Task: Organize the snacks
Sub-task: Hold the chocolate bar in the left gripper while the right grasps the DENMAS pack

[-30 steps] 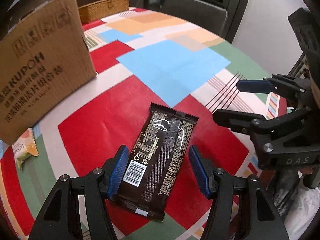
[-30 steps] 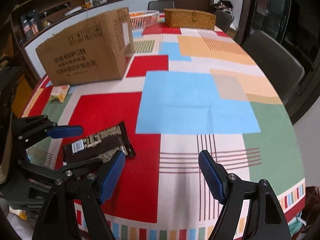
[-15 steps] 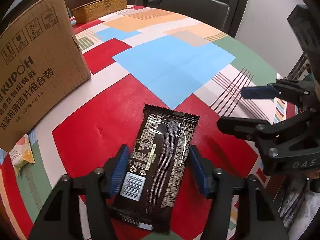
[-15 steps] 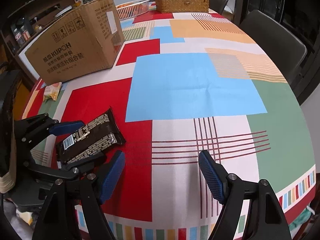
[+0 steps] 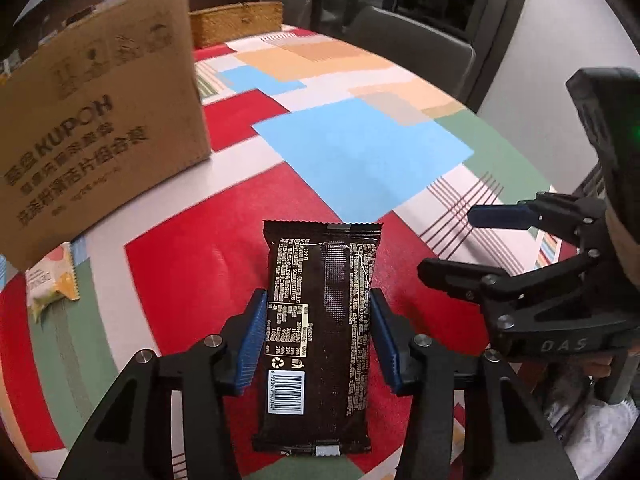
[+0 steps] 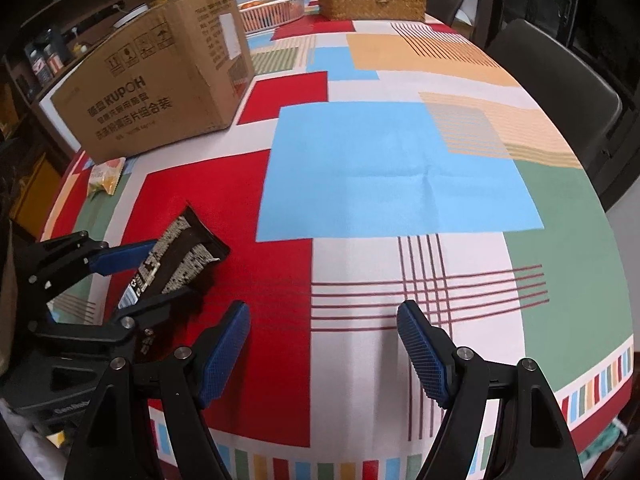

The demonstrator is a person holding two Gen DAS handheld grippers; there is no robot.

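A dark brown snack packet [image 5: 320,320] with white print and a barcode sits between the blue pads of my left gripper [image 5: 318,334], which is shut on its long sides. In the right wrist view the packet [image 6: 176,264] is tilted, its far end raised off the tablecloth, held by the left gripper [image 6: 132,276]. My right gripper [image 6: 324,340] is open and empty above the table's front edge; it also shows in the left wrist view [image 5: 472,240]. A small orange and green snack bag [image 5: 50,280] lies by the cardboard box [image 5: 92,128].
The cardboard box [image 6: 160,80] stands at the back left. Behind it are a white basket [image 6: 272,8] and a wicker box [image 6: 368,0]. Dark chairs [image 6: 560,80] stand along the right side. The patchwork tablecloth [image 6: 380,168] covers the table.
My left gripper has closed on the dark packet and tilted its far end up off the table. The right gripper has stayed open in nearly the same place.
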